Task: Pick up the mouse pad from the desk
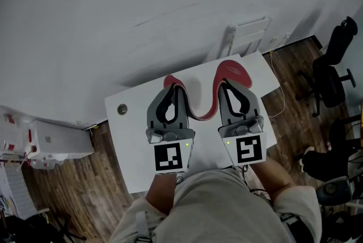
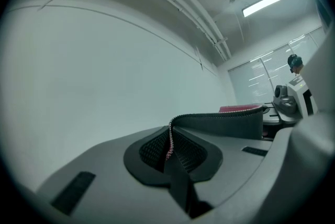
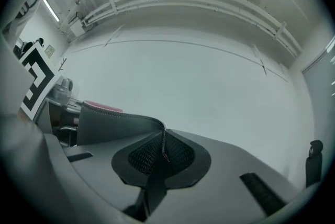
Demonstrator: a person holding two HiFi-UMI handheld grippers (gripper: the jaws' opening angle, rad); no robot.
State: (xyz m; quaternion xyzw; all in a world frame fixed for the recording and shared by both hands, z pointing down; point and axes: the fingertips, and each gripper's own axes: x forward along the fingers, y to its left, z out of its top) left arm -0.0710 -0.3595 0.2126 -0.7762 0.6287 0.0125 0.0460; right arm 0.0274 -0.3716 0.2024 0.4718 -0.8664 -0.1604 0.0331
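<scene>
A red fabric mouse pad with a stitched rim and a dark underside (image 1: 232,71) hangs between the two tools above the far half of the white rectangular surface (image 1: 127,145), closer to its far right corner than to its far left one. The left hand-held gripper (image 1: 174,90) is clamped on one end of the mouse pad. In its own view the jaws (image 2: 170,147) meet on the thin stitched rim, and the pad (image 2: 225,122) runs off to the right. The right hand-held gripper (image 1: 227,87) is pinched on the other end in the same way (image 3: 162,152), with the pad (image 3: 112,126) trailing off to the left. Between the two grips the pad droops in a deep U toward the person. The head view does not show whether the bottom of that droop is clear of the surface.

The step in hand looks like the lift itself. To do it well, both hands should rise together at the same pace and stay level with each other. Easing them slightly apart would take up the slack. Each hold is only on a narrow rim, so a sharp outward pull or a twist could slip the edge free.
</scene>
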